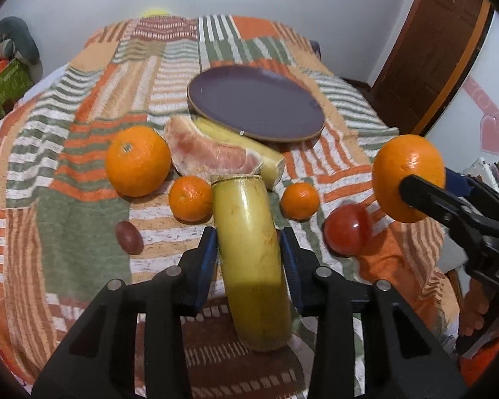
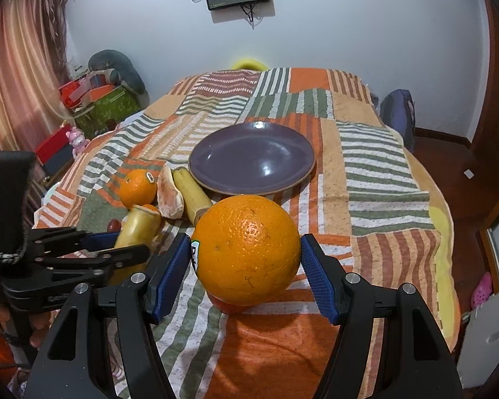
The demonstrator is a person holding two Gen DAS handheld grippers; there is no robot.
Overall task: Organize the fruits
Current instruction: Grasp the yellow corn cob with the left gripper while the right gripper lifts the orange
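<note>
Left claw (image 1: 249,242) pinches a cut banana (image 1: 249,259) low in the centre of the left wrist view, blue pads (image 1: 207,266) pressed to both its sides, the fruit raised above a striped patchwork blanket (image 1: 83,99). From left to right on the blanket lie a grape (image 1: 128,237), a big orange (image 1: 138,160), a small mandarin (image 1: 190,198), a pomelo wedge (image 1: 213,153) against a second banana piece (image 1: 243,146), another mandarin (image 1: 299,200) and a tomato (image 1: 347,229). Upper centre, a bare purple plate (image 1: 256,103) sits with its near rim resting on the second banana piece. Right claw (image 2: 246,266), at the frame's right edge there and bottom centre of its own view, grips a second big orange (image 2: 247,249) between its pads (image 2: 319,286), held above the blanket just short of the plate
</note>
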